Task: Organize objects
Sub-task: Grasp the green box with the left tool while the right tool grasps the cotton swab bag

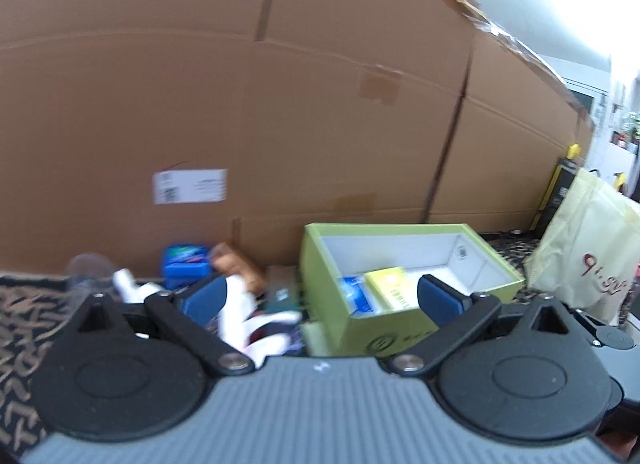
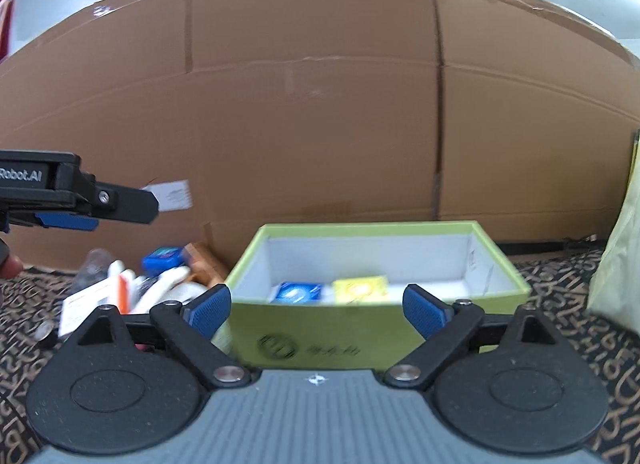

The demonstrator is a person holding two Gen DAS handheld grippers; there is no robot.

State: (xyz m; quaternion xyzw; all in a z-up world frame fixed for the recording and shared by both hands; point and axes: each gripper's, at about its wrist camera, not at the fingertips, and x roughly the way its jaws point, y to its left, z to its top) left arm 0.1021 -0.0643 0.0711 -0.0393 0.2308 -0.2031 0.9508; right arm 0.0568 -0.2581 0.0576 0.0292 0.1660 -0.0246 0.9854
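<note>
An open green box [image 1: 400, 229] with a white inside stands on the patterned cloth; in it lie a blue packet [image 1: 356, 296] and a yellow packet [image 1: 390, 288]. In the right wrist view the green box [image 2: 360, 229] is straight ahead, with the blue packet [image 2: 298, 292] and yellow packet [image 2: 362, 288] inside. Left of it lies a loose pile: a blue box [image 2: 163, 258], white items [image 1: 240, 304] and a brown packet [image 1: 232, 260]. My left gripper [image 1: 320, 296] is open and holds nothing; it also shows at the left edge, the left gripper [image 2: 120, 210] above the pile. My right gripper [image 2: 316, 310] is open before the box, holding nothing.
A tall cardboard wall [image 2: 320, 104] with a white label [image 1: 190, 186] closes off the back. A pale bag [image 1: 588, 244] stands right of the box. The black and gold patterned cloth [image 2: 560, 304] covers the surface. A clear plastic container [image 1: 86, 270] sits at the pile's left.
</note>
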